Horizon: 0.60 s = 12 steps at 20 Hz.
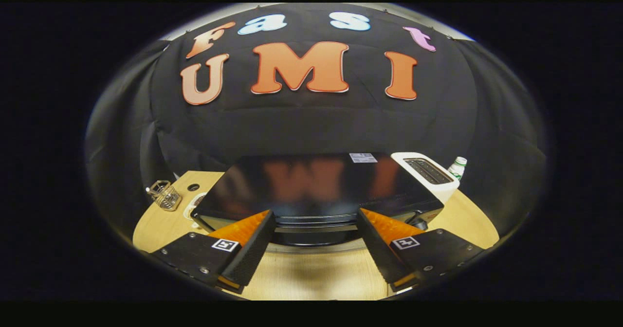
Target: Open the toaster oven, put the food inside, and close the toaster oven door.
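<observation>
Fingers (315,213) wide apart — toaster oven (311,186) ahead

The scene is dimly lit from overhead. A blurred reflection is carried on the glossy toaster oven (311,186) top. Soft shadow is cast on the near surface (311,273). Strong fisheye bending is seen toward the edges.

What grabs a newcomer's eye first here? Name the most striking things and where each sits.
The glossy black toaster oven dominates, sitting on the wooden table just ahead of the open gripper, whose fingers flank its front edge. Right of it stands a white slot toaster with a small bottle behind. A wire basket sits off to the oven's left.
</observation>
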Each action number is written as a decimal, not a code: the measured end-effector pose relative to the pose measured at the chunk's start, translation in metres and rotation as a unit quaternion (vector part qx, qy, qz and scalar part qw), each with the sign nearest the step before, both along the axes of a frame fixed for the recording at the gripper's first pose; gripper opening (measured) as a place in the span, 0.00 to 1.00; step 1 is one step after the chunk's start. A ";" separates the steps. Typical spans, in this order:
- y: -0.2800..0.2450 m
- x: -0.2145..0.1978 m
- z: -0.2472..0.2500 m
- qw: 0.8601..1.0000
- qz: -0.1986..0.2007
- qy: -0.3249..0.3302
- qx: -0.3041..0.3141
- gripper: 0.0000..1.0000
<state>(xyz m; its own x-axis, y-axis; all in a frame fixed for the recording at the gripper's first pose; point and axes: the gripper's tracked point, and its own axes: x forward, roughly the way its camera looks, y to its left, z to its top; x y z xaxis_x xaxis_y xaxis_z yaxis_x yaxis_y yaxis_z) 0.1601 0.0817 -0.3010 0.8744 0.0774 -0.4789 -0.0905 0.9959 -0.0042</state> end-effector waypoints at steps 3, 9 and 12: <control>0.001 0.001 0.002 1.000 0.005 -0.003 -0.003 0.98; -0.001 -0.009 0.003 1.000 0.001 0.004 -0.005 0.99; -0.003 -0.016 0.002 1.000 0.002 0.008 -0.004 0.99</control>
